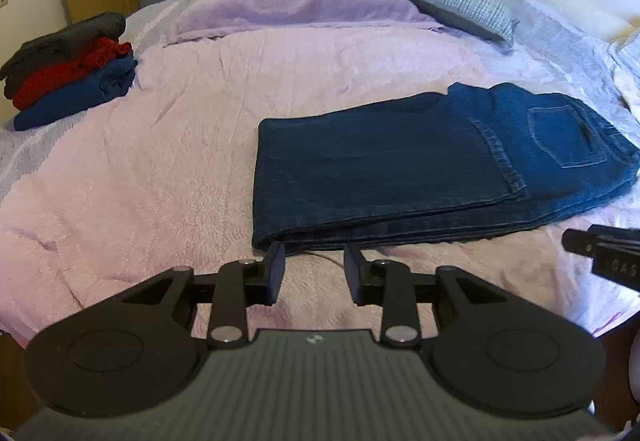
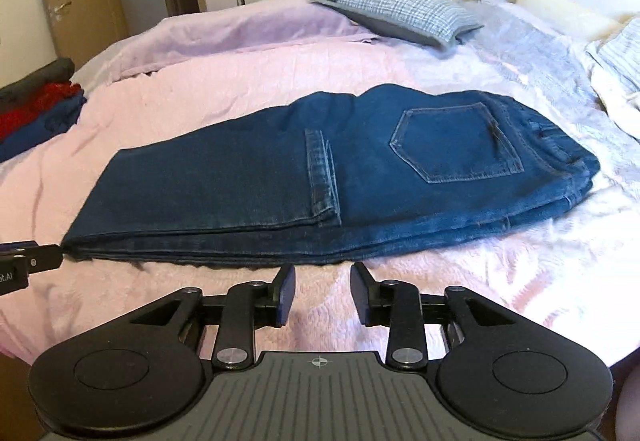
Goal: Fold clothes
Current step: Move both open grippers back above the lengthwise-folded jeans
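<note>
Jeans [image 2: 320, 169] are lying on the pink blanket [image 1: 160, 169], legs stacked and doubled back so the hems are resting near the back pocket [image 2: 456, 141]; folded edge is facing left, waistband right. Left gripper [image 1: 314, 273] is hovering just short of the near edge at the folded end, fingers apart, holding nothing. Right gripper [image 2: 323, 293] is hovering just short of the near edge around mid-length, fingers likewise apart and empty.

A stack of folded clothes [image 1: 68, 69] is sitting well apart, at the far left.

Handling judgement: denim is looking heavy and fairly stiff, several layers thick, not slippery. Each grip would be needing all layers pinched together at the near edge, or the lower ones may be sliding out.
</note>
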Tool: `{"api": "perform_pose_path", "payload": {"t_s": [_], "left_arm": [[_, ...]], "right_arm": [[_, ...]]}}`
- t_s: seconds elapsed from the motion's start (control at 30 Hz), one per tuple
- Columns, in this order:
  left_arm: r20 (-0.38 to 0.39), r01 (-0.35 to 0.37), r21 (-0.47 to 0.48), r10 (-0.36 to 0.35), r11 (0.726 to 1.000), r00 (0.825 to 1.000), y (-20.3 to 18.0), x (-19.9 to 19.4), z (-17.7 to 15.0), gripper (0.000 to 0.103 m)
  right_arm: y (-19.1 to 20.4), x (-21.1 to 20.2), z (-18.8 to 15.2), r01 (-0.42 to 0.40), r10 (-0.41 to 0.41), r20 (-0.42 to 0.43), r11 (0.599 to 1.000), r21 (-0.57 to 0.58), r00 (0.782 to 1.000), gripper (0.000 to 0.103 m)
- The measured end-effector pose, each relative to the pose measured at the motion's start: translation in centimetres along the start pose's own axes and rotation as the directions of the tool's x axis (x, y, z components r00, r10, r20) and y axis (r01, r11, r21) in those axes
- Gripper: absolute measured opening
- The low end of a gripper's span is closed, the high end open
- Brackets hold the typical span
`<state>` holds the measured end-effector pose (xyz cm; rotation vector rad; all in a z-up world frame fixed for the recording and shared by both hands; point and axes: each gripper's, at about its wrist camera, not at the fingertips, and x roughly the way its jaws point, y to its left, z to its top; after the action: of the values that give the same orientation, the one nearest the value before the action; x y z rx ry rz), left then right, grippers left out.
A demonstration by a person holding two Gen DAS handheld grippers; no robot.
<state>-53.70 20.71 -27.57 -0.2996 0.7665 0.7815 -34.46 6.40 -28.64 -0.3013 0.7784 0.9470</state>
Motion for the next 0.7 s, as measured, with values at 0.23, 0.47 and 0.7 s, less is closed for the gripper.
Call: {"api": "perform_pose_path", "payload": {"t_s": [0.23, 0.47, 0.7], "left_arm": [[0.004, -0.002, 0.003, 0.002, 1.0, 1.0, -0.6, -1.5, -0.6, 0.03], [0.014, 0.014, 0.012, -0.015, 1.0, 1.0, -1.2, -2.0, -0.8, 0.03], [0.012, 0.046, 0.018, -0.046, 0.999, 0.999, -1.9, -1.5, -0.8, 0.03]], "right_arm": [[-0.5, -1.1, -0.8, 0.018, -0.017, -0.018, 0.999, 0.032, 1.0, 0.039], [-0.9, -1.6, -1.0, 0.026, -0.026, -0.014, 0.999, 0.044, 1.0, 0.04], [-1.6, -1.5, -1.1, 0.038, -0.037, -0.021, 0.998, 0.058, 0.999, 0.04]]}}
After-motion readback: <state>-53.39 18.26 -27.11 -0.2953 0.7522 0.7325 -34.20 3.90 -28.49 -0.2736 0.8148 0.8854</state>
